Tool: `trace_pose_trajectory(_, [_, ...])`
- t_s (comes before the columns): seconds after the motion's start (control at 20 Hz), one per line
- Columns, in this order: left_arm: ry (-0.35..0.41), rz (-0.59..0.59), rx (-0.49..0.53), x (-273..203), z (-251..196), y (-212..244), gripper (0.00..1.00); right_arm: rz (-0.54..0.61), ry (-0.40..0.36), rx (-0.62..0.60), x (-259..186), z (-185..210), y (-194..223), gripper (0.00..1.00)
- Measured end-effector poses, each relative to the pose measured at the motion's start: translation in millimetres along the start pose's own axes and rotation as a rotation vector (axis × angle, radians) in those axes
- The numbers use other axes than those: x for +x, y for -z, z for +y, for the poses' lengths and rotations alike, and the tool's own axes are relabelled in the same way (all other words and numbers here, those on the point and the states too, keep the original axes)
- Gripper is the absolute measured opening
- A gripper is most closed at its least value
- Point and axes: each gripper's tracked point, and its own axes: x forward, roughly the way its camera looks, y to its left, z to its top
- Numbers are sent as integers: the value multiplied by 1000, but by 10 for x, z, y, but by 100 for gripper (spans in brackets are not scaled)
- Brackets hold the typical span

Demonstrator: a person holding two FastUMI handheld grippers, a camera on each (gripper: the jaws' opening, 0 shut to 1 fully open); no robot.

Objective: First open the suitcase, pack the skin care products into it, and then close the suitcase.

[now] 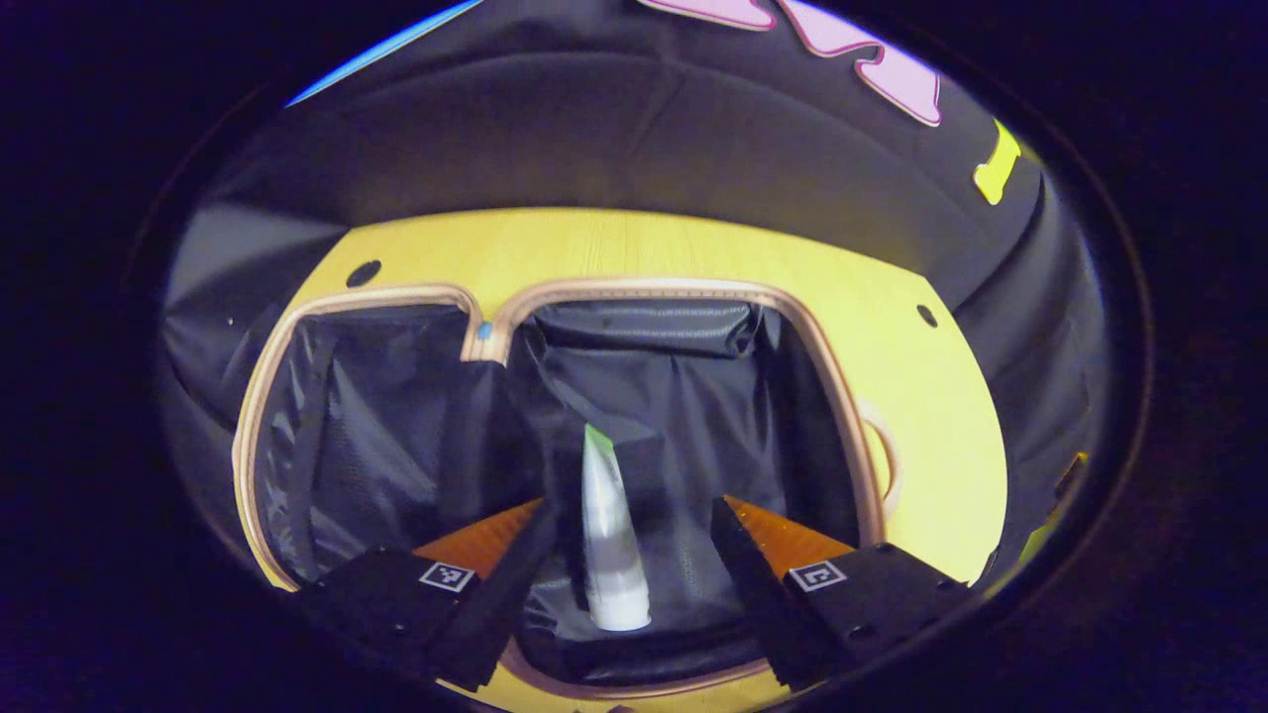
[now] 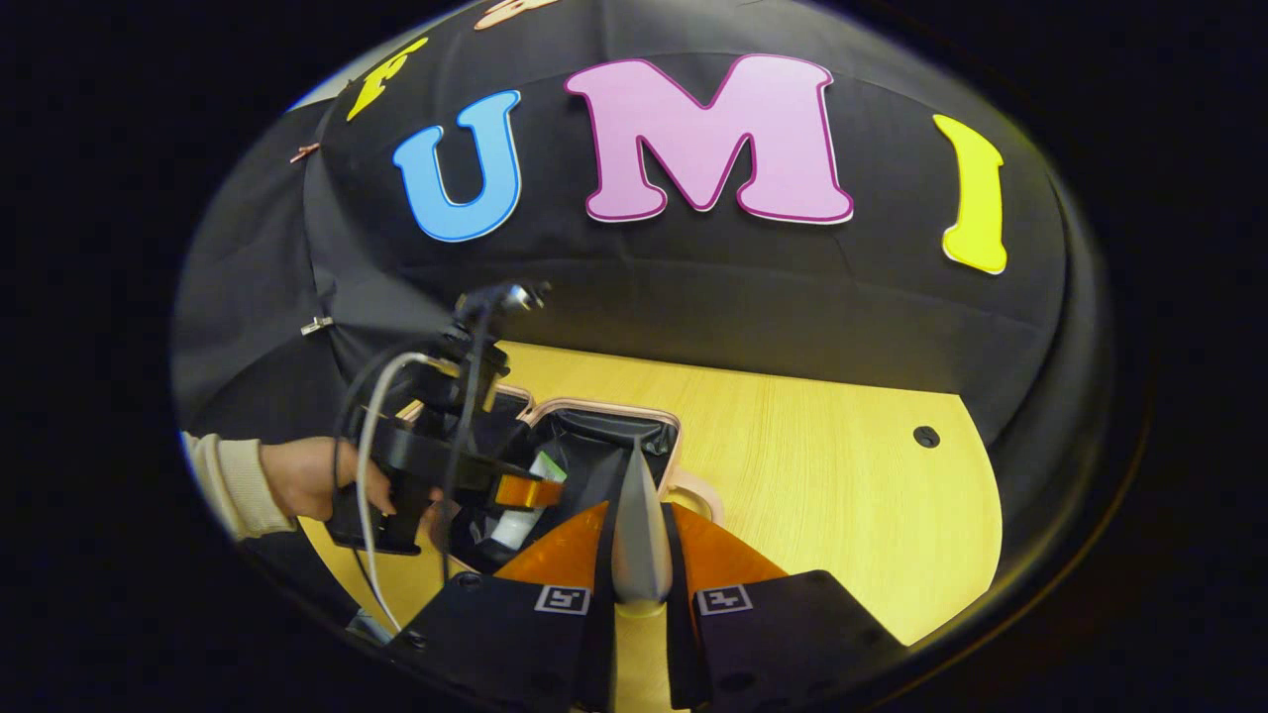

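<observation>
The suitcase (image 1: 634,289) lies open on the table, with a peach rim and black lining in two halves. A white tube with a green end (image 1: 609,535) rests in the right half. My left gripper (image 1: 634,507) is open around the tube, with both fingers apart from it. In the right gripper view a hand holds that left gripper (image 2: 426,465) over the suitcase (image 2: 604,421), with the white tube (image 2: 520,520) below it. My right gripper (image 2: 639,510) is shut on a silver-grey tube (image 2: 639,555) pointing forward, just right of the suitcase.
The yellow wooden table (image 2: 842,475) stretches to the right of the suitcase, with small dark holes (image 2: 926,436) in its top. A peach handle (image 1: 887,456) sticks out on the suitcase's right side. Black cloth wall closes the back and sides. A person's cream sleeve (image 2: 228,475) enters from the left.
</observation>
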Motion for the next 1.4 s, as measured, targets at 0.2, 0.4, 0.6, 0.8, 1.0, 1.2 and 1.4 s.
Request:
trace_pose_trajectory(0.2, [-131, -198, -4, -779, 579, -239, 98, 41, -20, 9, 171, 159, 13, 24])
trace_pose_trajectory(0.4, [-178, -287, -82, -1471, 1075, 38, 98, 189, -37, -37, 641, 419, 375, 24])
trace_pose_trajectory(0.6, [-221, -273, -128, -1792, 1418, 570, 98, 360, -60, 80, 1161, 798, 801, 24])
trace_pose_trajectory(0.8, [-239, -255, -134, -1985, 1542, 898, 97, 541, 21, 70, 1477, 741, 1331, 24])
trace_pose_trajectory(1.0, [-244, -250, -163, -2087, 1630, 1081, 97, 594, 71, 111, 1644, 726, 1438, 25])
trace_pose_trajectory(1.2, [-256, -261, -178, -2141, 1729, 1132, 97, 578, 88, 110, 1662, 697, 1391, 22])
trace_pose_trajectory(1.4, [-266, -275, -210, -2120, 1870, 1119, 97, 489, 75, 115, 1530, 696, 1104, 52])
